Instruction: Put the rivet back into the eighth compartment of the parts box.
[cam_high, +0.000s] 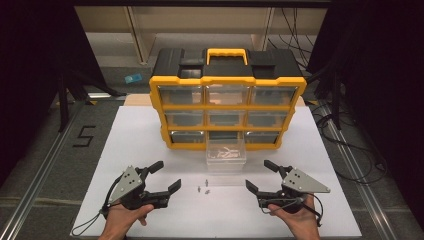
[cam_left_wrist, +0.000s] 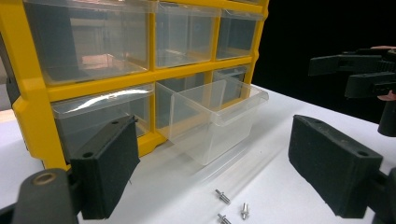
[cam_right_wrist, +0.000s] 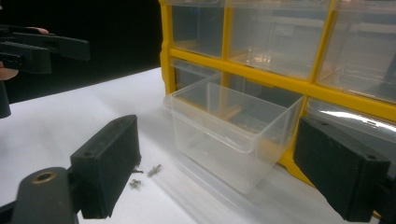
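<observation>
Screws (cam_high: 204, 188) loose on table (cam_high: 150, 135), both claws open, drawer (cam_high: 226, 155) pulled out

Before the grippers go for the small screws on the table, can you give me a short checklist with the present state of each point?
1. Left gripper open, nothing held: ok.
2. Right gripper open, nothing held: ok.
3. Three screws loose on the white table, between the grippers: ok.
4. Clear drawer pulled out of the yellow organizer: ok.
5. Room left in the drawer: ok, few parts inside.
6. Screws lying apart enough for single picking: cannot tell.
</observation>
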